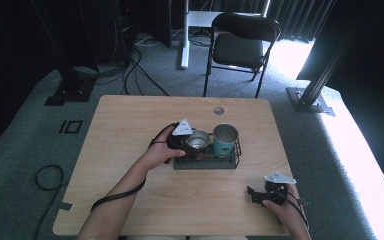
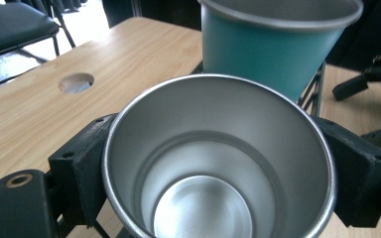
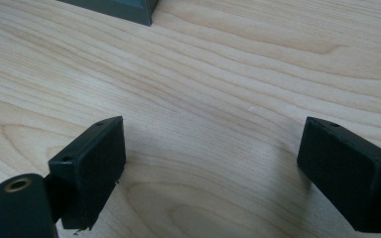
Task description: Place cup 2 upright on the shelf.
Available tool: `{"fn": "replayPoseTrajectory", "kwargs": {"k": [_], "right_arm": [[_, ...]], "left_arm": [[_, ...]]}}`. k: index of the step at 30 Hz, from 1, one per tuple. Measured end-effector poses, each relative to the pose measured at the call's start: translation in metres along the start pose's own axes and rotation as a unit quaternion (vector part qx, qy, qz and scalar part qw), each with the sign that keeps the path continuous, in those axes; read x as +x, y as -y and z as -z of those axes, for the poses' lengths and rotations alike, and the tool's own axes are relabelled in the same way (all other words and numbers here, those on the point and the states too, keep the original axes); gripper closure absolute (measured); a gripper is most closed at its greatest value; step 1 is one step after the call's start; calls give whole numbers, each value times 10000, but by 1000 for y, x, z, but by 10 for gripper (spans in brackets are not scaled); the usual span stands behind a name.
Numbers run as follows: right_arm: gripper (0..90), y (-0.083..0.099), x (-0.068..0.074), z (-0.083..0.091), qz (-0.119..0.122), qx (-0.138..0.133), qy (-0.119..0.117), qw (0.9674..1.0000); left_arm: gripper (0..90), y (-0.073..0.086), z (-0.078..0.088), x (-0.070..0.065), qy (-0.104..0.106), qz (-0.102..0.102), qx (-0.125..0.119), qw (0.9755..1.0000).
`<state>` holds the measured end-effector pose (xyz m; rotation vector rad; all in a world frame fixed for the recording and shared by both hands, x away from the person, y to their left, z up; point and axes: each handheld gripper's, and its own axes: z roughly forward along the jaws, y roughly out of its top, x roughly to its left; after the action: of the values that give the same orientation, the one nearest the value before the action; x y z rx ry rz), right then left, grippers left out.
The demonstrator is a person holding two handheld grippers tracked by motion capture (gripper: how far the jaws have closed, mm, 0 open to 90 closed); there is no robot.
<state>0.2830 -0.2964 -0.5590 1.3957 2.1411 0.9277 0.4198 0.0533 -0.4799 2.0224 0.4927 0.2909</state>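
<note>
1. The table (image 1: pixel 130 150) carries a dark wire rack (image 1: pixel 207 162) near its centre.
2. The teal cup (image 1: pixel 225 140) stands upright in the rack's right end.
3. The steel cup (image 2: pixel 218 163) sits at the rack's left end, clamped between the left gripper (image 1: pixel 185 140) jaws.
4. The right gripper (image 3: pixel 213 168) rests near the table's front right corner, jaws wide and empty.
</note>
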Motion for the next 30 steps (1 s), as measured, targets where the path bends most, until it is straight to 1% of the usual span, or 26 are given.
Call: {"fn": "replayPoseTrajectory", "kwargs": {"k": [2, 4, 6, 7, 8, 9, 11, 12, 13, 14, 15, 16, 17, 19, 20, 23, 24, 27, 29, 30], "right_arm": [[111, 0, 0, 0, -3, 1, -1, 10000], [111, 0, 0, 0, 1, 3, 3, 10000], [111, 0, 0, 0, 4, 2, 4, 10000], [111, 0, 0, 0, 4, 3, 4, 10000], [111, 0, 0, 0, 6, 3, 4, 10000], [111, 0, 0, 0, 4, 3, 5, 10000], [111, 0, 0, 0, 2, 4, 5, 10000], [111, 0, 0, 0, 8, 5, 6, 10000], [111, 0, 0, 0, 11, 6, 9, 10000], [111, 0, 0, 0, 11, 5, 12, 10000], [111, 0, 0, 0, 12, 5, 12, 10000], [111, 0, 0, 0, 12, 7, 12, 10000], [111, 0, 0, 0, 14, 6, 13, 10000], [111, 0, 0, 0, 14, 7, 13, 10000], [111, 0, 0, 0, 14, 6, 13, 10000], [111, 0, 0, 0, 16, 6, 15, 10000], [111, 0, 1, 0, 11, 9, 14, 10000], [111, 0, 0, 0, 17, 5, 15, 10000], [111, 0, 1, 0, 14, 8, 15, 10000], [111, 0, 1, 0, 14, 7, 15, 10000]], "left_arm": [[138, 0, 0, 0, 15, -1, -2, 10000], [135, 0, 0, 1, 20, 63, 21, 10000], [131, 0, 0, 1, 20, 63, 21, 10000], [97, 0, 0, 0, -12, -12, 117, 9999], [95, -1, 1, -1, 71, 65, 121, 9999], [76, -1, 2, 0, 42, 44, 87, 9999], [69, -2, 3, -1, 26, 69, 51, 10000], [69, -2, 6, 0, -2, 114, -1, 9999], [67, -2, 8, 1, -9, 107, 25, 9999], [34, -2, 9, 1, -20, 63, 56, 10000], [28, -2, 11, 1, -6, 62, 36, 10000], [28, -2, 13, 1, 13, 82, 19, 10000], [28, -2, 14, 1, -35, 51, 29, 10000], [28, -2, 18, 2, 18, 67, 1, 10000], [28, -2, 19, 2, -16, 54, -10, 10000], [28, -1, 23, 4, -24, 49, -39, 10000], [28, -1, 26, 5, -64, 84, -76, 9999], [28, 0, 31, 6, -92, 132, -109, 9998], [28, 1, 35, 7, -72, 149, -140, 9998], [28, 1, 36, 7, -108, 149, -146, 9997]]}}
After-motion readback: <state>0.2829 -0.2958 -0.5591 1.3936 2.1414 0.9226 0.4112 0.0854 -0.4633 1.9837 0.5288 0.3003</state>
